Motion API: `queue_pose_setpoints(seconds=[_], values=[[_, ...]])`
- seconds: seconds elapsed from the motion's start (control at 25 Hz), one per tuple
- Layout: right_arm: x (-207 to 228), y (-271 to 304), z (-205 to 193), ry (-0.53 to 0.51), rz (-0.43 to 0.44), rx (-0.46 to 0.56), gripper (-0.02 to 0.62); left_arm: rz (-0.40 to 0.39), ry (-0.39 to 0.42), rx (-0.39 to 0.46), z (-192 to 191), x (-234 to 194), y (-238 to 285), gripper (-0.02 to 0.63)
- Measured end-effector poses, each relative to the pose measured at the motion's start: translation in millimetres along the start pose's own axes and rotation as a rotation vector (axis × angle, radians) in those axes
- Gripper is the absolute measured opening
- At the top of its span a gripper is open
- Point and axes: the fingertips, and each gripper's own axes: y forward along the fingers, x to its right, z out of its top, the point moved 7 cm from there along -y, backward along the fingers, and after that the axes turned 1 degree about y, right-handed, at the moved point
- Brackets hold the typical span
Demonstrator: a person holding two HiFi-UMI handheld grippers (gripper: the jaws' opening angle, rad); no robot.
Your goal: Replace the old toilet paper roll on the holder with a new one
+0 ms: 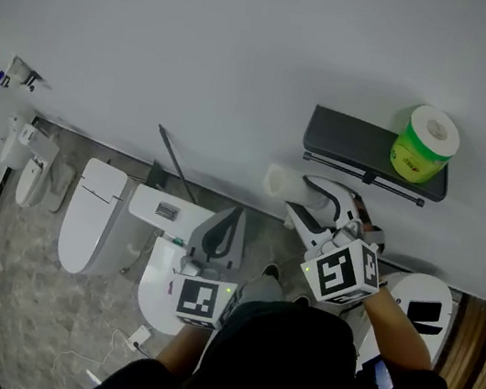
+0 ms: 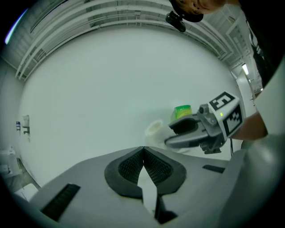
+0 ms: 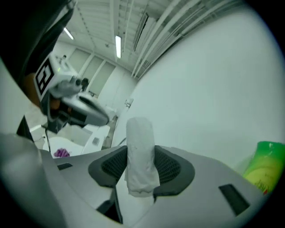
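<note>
A dark holder shelf (image 1: 345,142) hangs on the pale wall. On it stands a new roll in a green wrapper (image 1: 424,142), also seen as the green roll (image 2: 182,111) and the green roll (image 3: 267,164). My right gripper (image 1: 298,197) is below and left of the shelf, shut on a thin, squashed white roll (image 1: 275,182). That white roll (image 3: 140,133) is pinched between the right gripper's (image 3: 141,167) pads. The left gripper view shows the right gripper (image 2: 191,131) with the white roll (image 2: 155,129). My left gripper (image 1: 229,228) is lower left, its jaws (image 2: 143,153) shut on nothing.
A white toilet (image 1: 95,214) stands at the lower left and another (image 1: 163,277) under the left gripper. A white lidded unit (image 1: 419,304) is at the right beside wooden flooring (image 1: 474,360). A dark rod (image 1: 174,163) leans on the wall. The person's dark sleeves fill the bottom.
</note>
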Motion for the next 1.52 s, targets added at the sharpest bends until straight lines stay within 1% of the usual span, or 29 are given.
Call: queue_pose_setpoints(seconds=[0.04, 0.12, 0.2, 0.32, 0.4, 0.44, 0.52, 0.6, 0.68, 0.84, 0.92, 1.0, 1.16, 1.32, 1.52], values=[[8.7, 0.8, 14.2, 0.036, -0.011, 0.05, 0.196, 0.008, -0.006, 0.004, -0.2, -1.2, -1.8, 0.02], [28.9, 0.7, 40.7, 0.124, -0.06, 0.163, 0.196, 0.017, -0.012, 0.01, -0.2, -2.3, -5.0, 0.02], [53.1, -1.9, 61.2, 0.225, -0.14, 0.259, 0.196, 0.014, -0.008, 0.015, 1.5, -3.1, -5.4, 0.02], [91.4, -7.4, 68.9, 0.345, -0.278, 0.335, 0.196, 0.0, 0.009, 0.013, 2.6, -2.8, -3.8, 0.02], [111.1, -8.3, 59.7, 0.446, -0.357, 0.351, 0.196, -0.012, 0.024, 0.005, 2.6, -2.2, -2.3, 0.02], [118.1, -8.1, 53.1, 0.494, -0.394, 0.342, 0.196, -0.016, 0.021, 0.007, 2.4, -1.5, -1.0, 0.02], [126.6, -7.2, 40.3, 0.556, -0.458, 0.303, 0.196, -0.026, 0.015, 0.011, 3.1, 0.0, 1.7, 0.02], [130.2, -6.1, 31.3, 0.596, -0.495, 0.271, 0.196, -0.033, 0.017, 0.009, 5.7, 0.0, 5.0, 0.02], [132.3, -5.6, 25.3, 0.617, -0.518, 0.251, 0.198, -0.038, 0.012, 0.004, 4.9, 0.3, 8.2, 0.02], [137.9, -6.1, 15.4, 0.667, -0.543, 0.244, 0.198, -0.045, -0.004, 0.015, 4.9, 2.3, 15.2, 0.02], [139.0, -6.5, 13.4, 0.665, -0.553, 0.236, 0.198, -0.044, -0.026, 0.013, 4.6, 2.7, 18.0, 0.02], [137.5, -5.2, 13.5, 0.638, -0.551, 0.221, 0.198, -0.044, -0.04, 0.009, 3.7, 1.7, 20.7, 0.02], [132.4, -5.2, 13.9, 0.589, -0.547, 0.208, 0.198, -0.067, 0.023, -0.011, 0.3, -1.0, 26.5, 0.02], [130.6, -10.1, 11.6, 0.584, -0.542, 0.189, 0.201, -0.071, 0.024, -0.028, 1.9, 1.2, 30.7, 0.02], [128.2, -21.4, 10.1, 0.597, -0.518, 0.181, 0.23, -0.099, 0.026, -0.02, 4.4, 8.4, 36.3, 0.02]])
